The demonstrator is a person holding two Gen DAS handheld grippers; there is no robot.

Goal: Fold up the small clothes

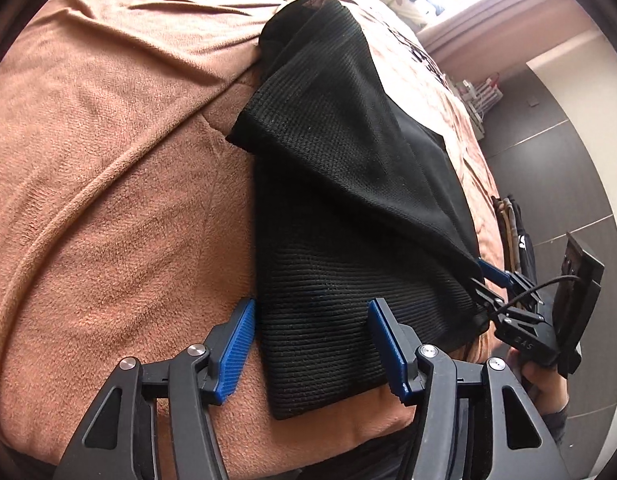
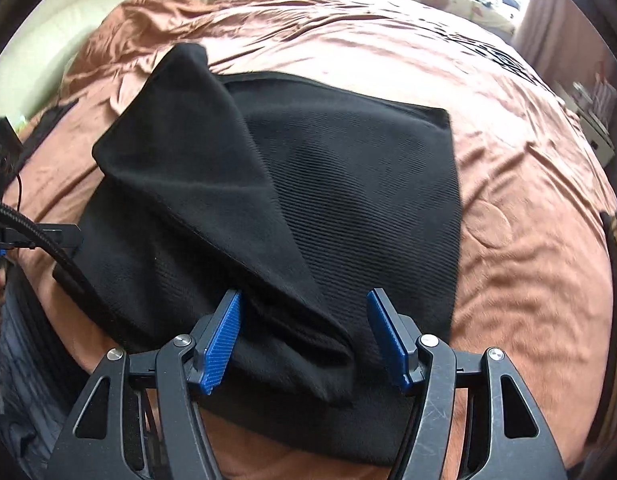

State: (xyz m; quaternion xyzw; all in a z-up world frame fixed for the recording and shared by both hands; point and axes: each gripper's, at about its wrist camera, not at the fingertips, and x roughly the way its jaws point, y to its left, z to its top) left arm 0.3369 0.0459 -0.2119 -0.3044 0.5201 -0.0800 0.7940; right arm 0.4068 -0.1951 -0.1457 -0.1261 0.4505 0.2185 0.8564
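Now black garment (image 2: pixel 348 184) flat on bed (image 2: pixel 528 240); raised fold between spread right tool (image 2: pixel 304 336); left tool (image 1: pixel 312 344) wide.

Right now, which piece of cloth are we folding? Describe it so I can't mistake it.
Start from the bed's brown blanket that fills both views. On its near edge lies the black ribbed garment, one layer lifted into a peaked fold. It is the only dark cloth spread flat there, right in front of both grippers' blue fingers.

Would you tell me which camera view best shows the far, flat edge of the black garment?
The right wrist view: the black garment lies spread on the brown blanket with its far edge and corner visible. In the left wrist view, the lifted fold hides most of that edge.
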